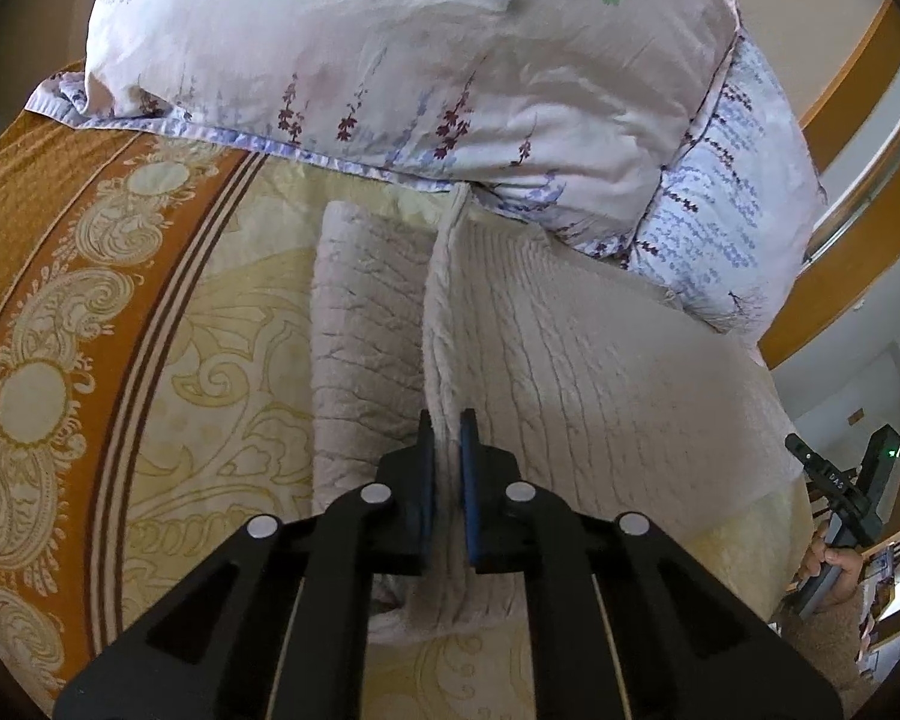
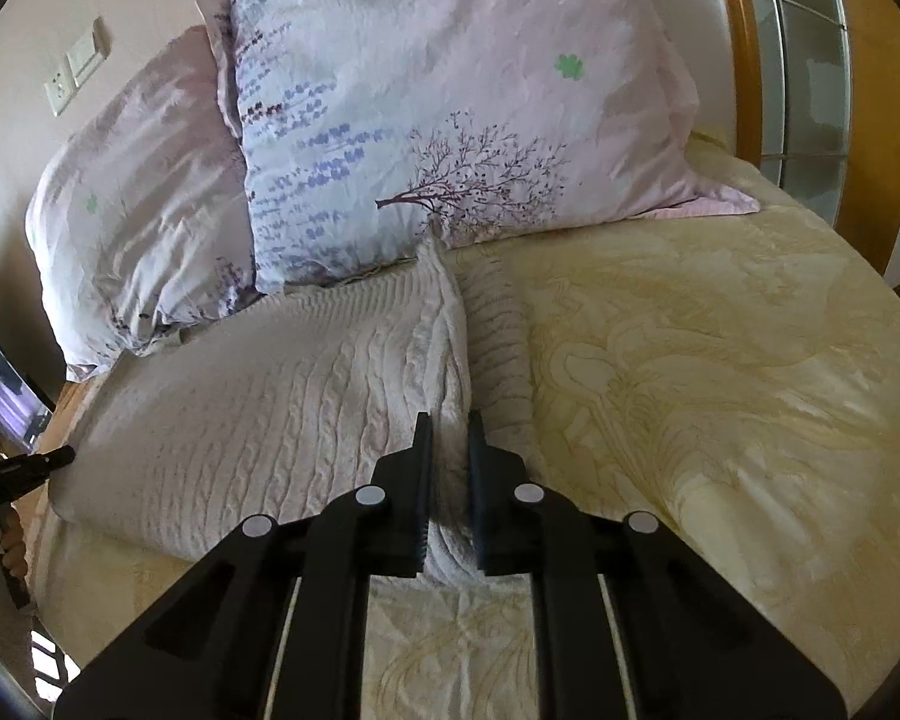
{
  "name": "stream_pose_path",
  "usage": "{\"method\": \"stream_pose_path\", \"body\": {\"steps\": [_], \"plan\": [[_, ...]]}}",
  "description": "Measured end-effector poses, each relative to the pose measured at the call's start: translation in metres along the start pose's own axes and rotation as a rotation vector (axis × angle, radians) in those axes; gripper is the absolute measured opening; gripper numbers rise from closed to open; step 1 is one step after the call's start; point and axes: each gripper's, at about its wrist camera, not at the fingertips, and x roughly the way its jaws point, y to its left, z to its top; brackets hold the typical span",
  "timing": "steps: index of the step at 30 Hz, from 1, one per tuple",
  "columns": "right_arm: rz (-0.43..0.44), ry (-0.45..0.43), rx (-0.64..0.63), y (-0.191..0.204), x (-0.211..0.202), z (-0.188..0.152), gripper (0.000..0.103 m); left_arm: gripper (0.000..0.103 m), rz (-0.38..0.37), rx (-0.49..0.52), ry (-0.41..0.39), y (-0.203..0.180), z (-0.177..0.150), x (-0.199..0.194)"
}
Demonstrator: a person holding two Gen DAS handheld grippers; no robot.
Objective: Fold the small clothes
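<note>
one wall socket (image 2: 61, 88), only in the right wrist view

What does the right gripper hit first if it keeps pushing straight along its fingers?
Nothing fresh: the right gripper is already shut on a raised ridge of the knit garment. Straight on, it would plough further along that fold toward the floral pillow behind it, probably dragging fabric; depth is hard to judge.

Pale pink cable-knit garment (image 1: 570, 360); cream-and-orange scrollwork bedspread (image 1: 90, 300); lavender floral pillows (image 2: 450, 90).
</note>
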Motion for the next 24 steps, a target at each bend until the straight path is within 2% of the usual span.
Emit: {"method": "stream_pose_path", "body": {"steps": [5, 12, 15, 16, 17, 18, 19, 21, 24], "plan": [[-0.035, 0.031, 0.005, -0.003, -0.001, -0.009, 0.011, 0.007, -0.013, 0.009, 0.013, 0.005, -0.006, -0.007], [-0.121, 0.093, 0.004, -0.007, 0.024, -0.016, 0.011, 0.008, 0.023, 0.049, 0.027, 0.006, -0.013, 0.003], [-0.14, 0.097, -0.005, -0.002, 0.023, -0.012, 0.013, 0.014, 0.031, 0.058, 0.017, 0.003, -0.012, 0.003], [-0.141, 0.092, 0.001, -0.001, 0.019, -0.011, 0.018, 0.016, 0.028, 0.058, 0.013, 0.002, -0.012, 0.001], [-0.147, 0.08, 0.007, 0.0, 0.015, -0.009, 0.022, 0.026, 0.027, 0.06, 0.009, 0.002, -0.011, -0.001], [-0.154, 0.048, 0.005, 0.003, 0.008, -0.004, 0.032, 0.038, 0.033, 0.061, -0.007, 0.0, -0.01, -0.005], [-0.156, 0.018, -0.005, 0.008, 0.002, -0.001, 0.038, 0.045, 0.046, 0.063, -0.031, -0.002, -0.008, -0.011], [-0.129, -0.031, -0.051, 0.024, -0.005, 0.007, 0.041, 0.06, 0.07, 0.079, -0.092, -0.009, -0.003, -0.021], [-0.069, -0.012, -0.133, 0.055, 0.01, 0.014, 0.042, 0.075, 0.054, 0.118, -0.143, -0.029, 0.004, -0.023]]}}
